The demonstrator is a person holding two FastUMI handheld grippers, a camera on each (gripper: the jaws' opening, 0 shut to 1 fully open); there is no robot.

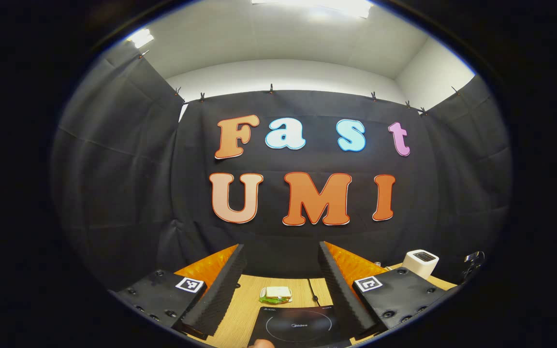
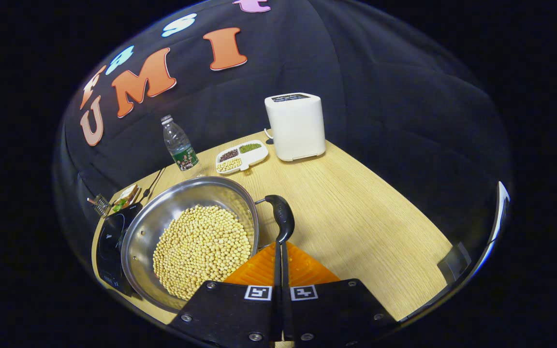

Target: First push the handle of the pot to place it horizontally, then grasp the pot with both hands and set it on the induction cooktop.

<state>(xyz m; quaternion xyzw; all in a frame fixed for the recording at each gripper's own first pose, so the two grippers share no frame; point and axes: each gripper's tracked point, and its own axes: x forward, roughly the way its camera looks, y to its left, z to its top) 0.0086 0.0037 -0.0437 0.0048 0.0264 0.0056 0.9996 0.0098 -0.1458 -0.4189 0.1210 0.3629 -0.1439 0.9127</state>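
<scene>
Round steel pot [image 2: 182, 212], shiny and shallow, heaped with pale yellow beans [image 2: 202, 250], resting on the wooden desk [image 2: 356, 217] just beside the flat black cooktop [image 2: 109, 241]. Curved black handle [image 2: 281, 217] pointing away from the rim, near the right tongs [image 2: 281, 263], fingers pressed together on nothing. Divided white tray [image 2: 241, 156] with three sorts of beans. Left tongs [image 1: 282, 285] spread wide above the cooktop [image 1: 299, 325].
</scene>
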